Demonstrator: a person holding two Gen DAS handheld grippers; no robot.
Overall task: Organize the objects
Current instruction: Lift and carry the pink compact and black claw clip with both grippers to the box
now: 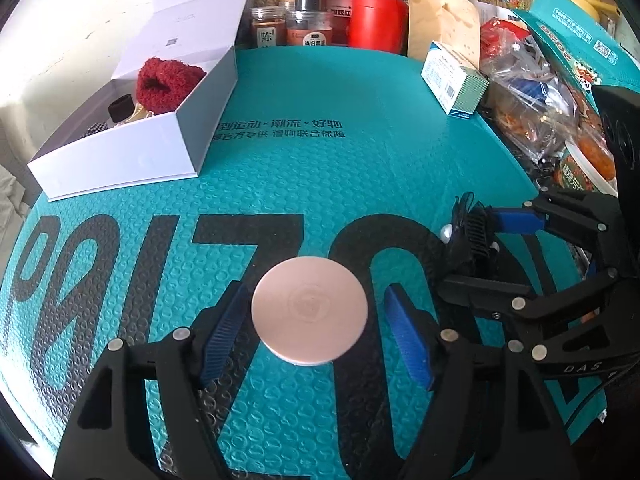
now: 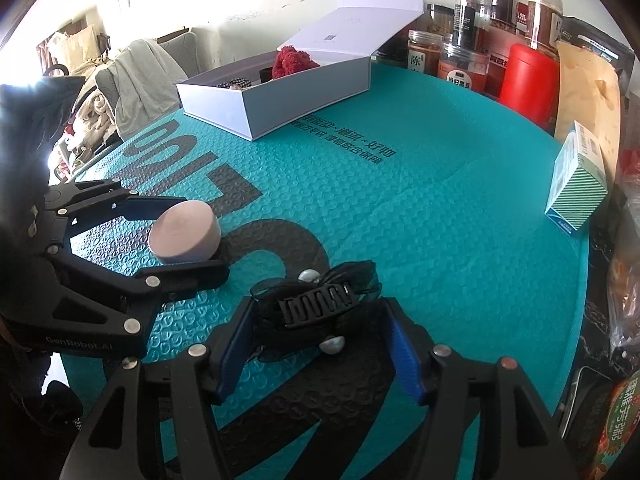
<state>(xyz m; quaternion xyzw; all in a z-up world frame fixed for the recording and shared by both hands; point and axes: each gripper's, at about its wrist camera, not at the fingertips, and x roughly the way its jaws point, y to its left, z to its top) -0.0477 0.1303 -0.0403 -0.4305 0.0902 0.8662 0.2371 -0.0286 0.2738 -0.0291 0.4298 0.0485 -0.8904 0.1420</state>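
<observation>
A round pink compact [image 1: 309, 311] lies on the teal bubble mat [image 1: 320, 168], between the open fingers of my left gripper [image 1: 316, 320]; it also shows in the right wrist view [image 2: 185, 231]. A black hair claw with a mesh bow and pearls [image 2: 316, 304] lies between the open fingers of my right gripper [image 2: 316, 344]; it also shows in the left wrist view [image 1: 474, 232]. The fingers touch neither object that I can tell. An open white box [image 1: 132, 148] at the far left holds a red fluffy item [image 1: 168, 82] and small dark things.
Spice jars [image 1: 308, 24] and a red canister [image 1: 376, 20] line the far edge. A green-striped carton [image 1: 456, 80], a kraft bag and food packets [image 1: 540, 96] crowd the right side. In the right wrist view a chair with clothes [image 2: 136, 80] stands beyond the table.
</observation>
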